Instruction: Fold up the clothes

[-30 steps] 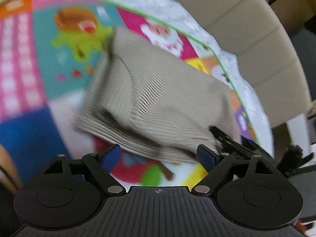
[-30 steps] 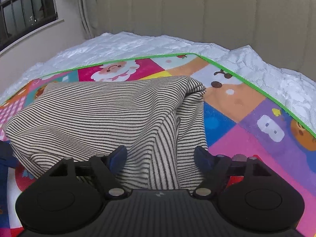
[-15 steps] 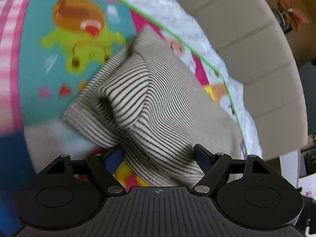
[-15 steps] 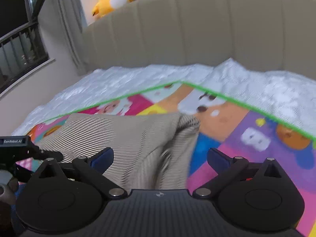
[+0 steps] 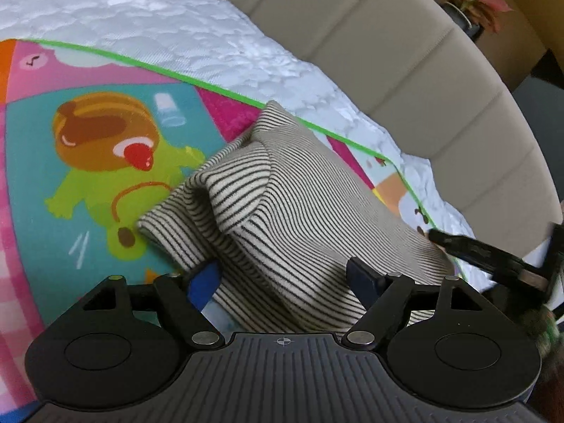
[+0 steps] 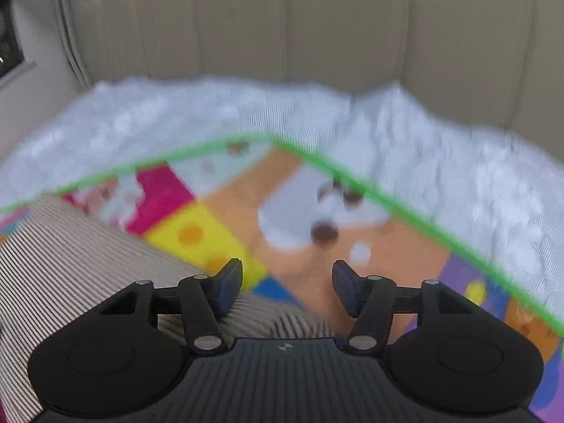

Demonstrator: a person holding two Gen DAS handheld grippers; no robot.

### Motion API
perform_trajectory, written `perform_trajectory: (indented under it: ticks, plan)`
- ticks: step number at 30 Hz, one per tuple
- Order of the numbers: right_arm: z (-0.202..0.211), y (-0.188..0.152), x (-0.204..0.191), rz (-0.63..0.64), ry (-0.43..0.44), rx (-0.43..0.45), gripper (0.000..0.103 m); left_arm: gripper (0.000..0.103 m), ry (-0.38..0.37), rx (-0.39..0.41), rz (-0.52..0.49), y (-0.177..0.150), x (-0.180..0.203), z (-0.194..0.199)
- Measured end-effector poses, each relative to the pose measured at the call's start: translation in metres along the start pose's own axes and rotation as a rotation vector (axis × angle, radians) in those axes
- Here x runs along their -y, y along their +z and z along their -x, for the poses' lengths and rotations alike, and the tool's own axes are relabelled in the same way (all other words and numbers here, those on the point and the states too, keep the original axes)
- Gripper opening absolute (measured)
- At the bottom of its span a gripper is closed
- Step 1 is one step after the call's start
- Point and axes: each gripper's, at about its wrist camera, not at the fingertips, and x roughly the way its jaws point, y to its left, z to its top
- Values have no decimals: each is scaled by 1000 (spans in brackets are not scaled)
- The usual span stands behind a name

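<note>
A beige garment with thin black stripes (image 5: 299, 211) lies folded in a bundle on the colourful play mat (image 5: 88, 134). My left gripper (image 5: 283, 276) is open, its blue-padded fingers on either side of the bundle's near edge, touching or just above it. My right gripper (image 6: 287, 287) is open and empty, above the mat beside the garment (image 6: 70, 264), which fills the lower left of that blurred view. The other gripper shows as a black shape (image 5: 493, 257) at the right of the left wrist view.
The mat (image 6: 317, 211) has a green border and lies on a white quilted bed cover (image 5: 176, 24). A beige padded headboard (image 6: 317, 17) rises behind. A potted plant (image 5: 469, 3) stands beyond the headboard.
My right gripper has let go of the garment, lifted and swung right, so the cloth now lies at its lower left. My left gripper has moved in over the bundle's near edge.
</note>
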Motion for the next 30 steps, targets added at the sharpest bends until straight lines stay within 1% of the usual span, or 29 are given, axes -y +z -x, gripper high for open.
perform_trajectory:
  ticks: [3, 7, 10, 12, 14, 15, 16, 17, 18, 19, 20, 21, 23, 25, 26, 27, 28, 29, 30]
  plan:
    - [18, -25, -6, 45, 2, -14, 58, 83, -2, 11, 13, 2, -5, 2]
    - [52, -65, -18, 63, 18, -69, 58, 85, 6, 30, 41, 5, -10, 6]
    - [73, -90, -32, 104, 31, -108, 58, 90, 12, 45, 63, 7, -14, 9]
    - [85, -104, -43, 116, 38, -127, 59, 93, 32, 50, 60, 6, -15, 12]
    - [94, -115, -51, 103, 45, -139, 64, 94, 70, 42, 52, 3, -16, 15]
    - [97, -119, -52, 96, 49, -145, 69, 94, 86, 33, 55, 0, -17, 18]
    - [99, -123, -53, 89, 52, -150, 72, 94, 99, 23, 61, -3, -17, 22]
    - [102, -128, -55, 89, 56, -152, 79, 95, 108, 3, 68, -6, -17, 27]
    - [106, -132, -57, 93, 59, -139, 82, 95, 114, -21, 75, -8, -16, 31]
    - [112, -137, -58, 98, 61, -121, 82, 95, 112, -46, 78, -11, -14, 35]
    - [117, -138, -58, 101, 60, -92, 83, 96, 105, -72, 79, -16, -12, 41]
    - [125, -138, -58, 104, 70, -42, 83, 96, 94, -95, 76, -20, -9, 44]
    - [143, -137, -56, 91, 132, 51, 82, 96, 73, -139, 63, -33, -5, 50]
    - [150, -136, -57, 93, 211, 71, 82, 93, 71, -175, 41, -47, -1, 52]
    - [149, -137, -59, 103, 236, 55, 83, 87, 85, -190, 21, -54, 1, 51]
    - [142, -139, -64, 128, 239, 1, 83, 83, 108, -195, -11, -57, 4, 48]
    - [131, -142, -68, 155, 222, -74, 83, 81, 129, -195, -48, -60, 8, 46]
    - [121, -144, -70, 155, 207, -117, 85, 81, 151, -194, -86, -63, 12, 43]
    - [114, -145, -69, 142, 197, -139, 89, 81, 160, -189, -111, -63, 14, 42]
